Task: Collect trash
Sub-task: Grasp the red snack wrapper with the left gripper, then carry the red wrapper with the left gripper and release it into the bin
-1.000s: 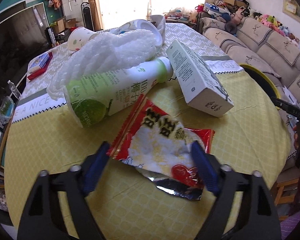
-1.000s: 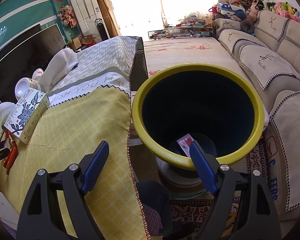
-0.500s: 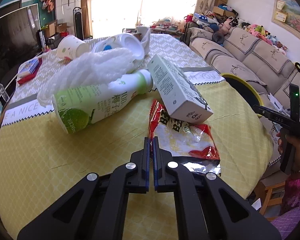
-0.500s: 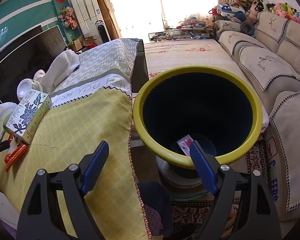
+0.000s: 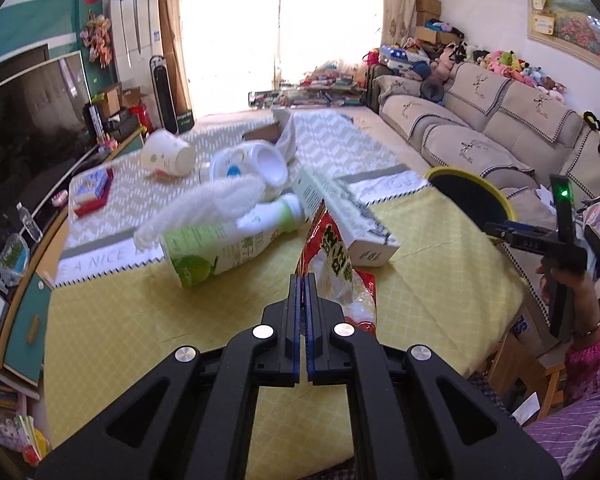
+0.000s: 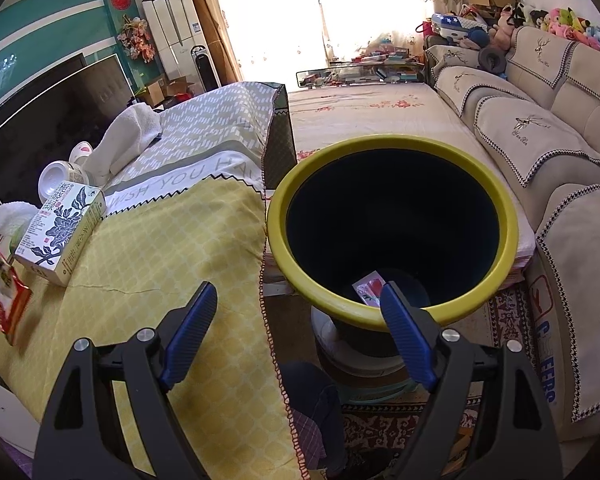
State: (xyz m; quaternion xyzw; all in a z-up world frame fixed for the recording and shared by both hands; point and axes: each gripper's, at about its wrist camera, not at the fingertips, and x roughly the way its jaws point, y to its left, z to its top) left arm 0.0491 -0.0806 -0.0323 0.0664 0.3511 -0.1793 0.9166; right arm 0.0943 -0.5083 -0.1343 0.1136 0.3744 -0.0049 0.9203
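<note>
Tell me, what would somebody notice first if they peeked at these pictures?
Probably the red snack wrapper, pinched in the shut jaws of the left gripper and hanging above the yellow tablecloth. Next, the big bin with the yellow rim beside the table, right in front of the open right gripper. Behind the wrapper lie a tipped green bottle and a white box.

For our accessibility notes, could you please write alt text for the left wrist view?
The left gripper, shut, pinches a red snack wrapper above a yellow tablecloth. Behind lie a green bottle, a white carton and a yellow-rimmed bin.
</note>
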